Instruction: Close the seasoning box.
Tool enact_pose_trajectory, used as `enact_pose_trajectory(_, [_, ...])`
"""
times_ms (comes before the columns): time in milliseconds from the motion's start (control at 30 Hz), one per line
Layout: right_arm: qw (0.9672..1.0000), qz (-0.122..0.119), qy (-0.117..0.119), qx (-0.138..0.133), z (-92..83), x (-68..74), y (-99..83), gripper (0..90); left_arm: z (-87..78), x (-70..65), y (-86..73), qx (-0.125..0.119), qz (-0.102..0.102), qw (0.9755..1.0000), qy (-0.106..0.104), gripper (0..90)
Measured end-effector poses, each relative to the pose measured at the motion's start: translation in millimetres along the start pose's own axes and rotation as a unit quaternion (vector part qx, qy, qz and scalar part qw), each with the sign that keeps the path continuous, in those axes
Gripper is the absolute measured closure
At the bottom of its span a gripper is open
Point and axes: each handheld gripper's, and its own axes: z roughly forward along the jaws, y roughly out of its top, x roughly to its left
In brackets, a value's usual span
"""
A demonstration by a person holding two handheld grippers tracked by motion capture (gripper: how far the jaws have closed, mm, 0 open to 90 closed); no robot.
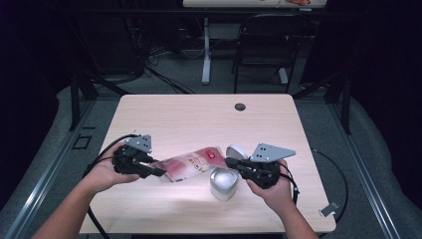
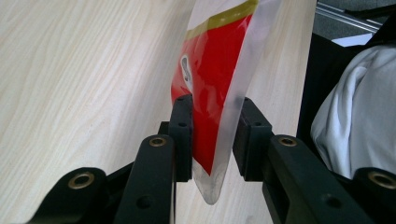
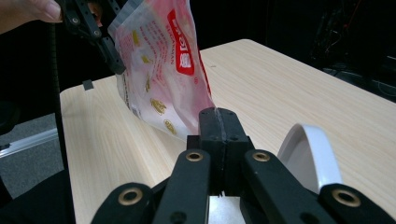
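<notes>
Red-printed plastic pouch (image 1: 191, 163) hangs stretched above the tabletop (image 1: 199, 119): my left tool (image 1: 158, 172) clamps one end, my right tool (image 1: 230, 162) pinches the other. I judge this steadies it beside the open white tin (image 1: 223, 183), perhaps for pouring.

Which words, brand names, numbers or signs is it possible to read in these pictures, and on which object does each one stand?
None can be read with certainty.
Red and clear plastic pouch: white characters on its red label, and small pale lines of print, too blurred to read in the right gripper view.
Same pouch in the left gripper view: a white mark on red, not legible.
White heart-shaped container: no text seen.
</notes>
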Motion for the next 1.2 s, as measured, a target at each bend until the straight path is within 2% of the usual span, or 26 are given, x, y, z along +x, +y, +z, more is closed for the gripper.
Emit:
enact_pose_trajectory(233, [0.9999,-0.012,-0.004,0.003,-0.4,1.4,8.4,90.0,3.7,0.3,-2.9,0.0,-0.004,1.0,-0.003,71.9])
enact_pose_trajectory(667, [0.9994,-0.034,-0.008,0.009,-2.7,6.8,24.8,90.0,14.5,-0.1,-11.7,-0.015,-0.011,0.9998,-0.011,71.8])
enact_pose_trajectory(933, [0.9983,-0.051,-0.013,0.024,-2.4,8.5,31.7,90.0,23.2,-1.6,-17.5,-0.028,-0.02,0.9993,-0.014,71.7])
enact_pose_trajectory(1200, [0.9968,-0.067,-0.011,0.041,-1.0,9.3,41.0,90.0,27.4,-2.1,-19.9,-0.036,-0.025,0.999,-0.009,71.6])
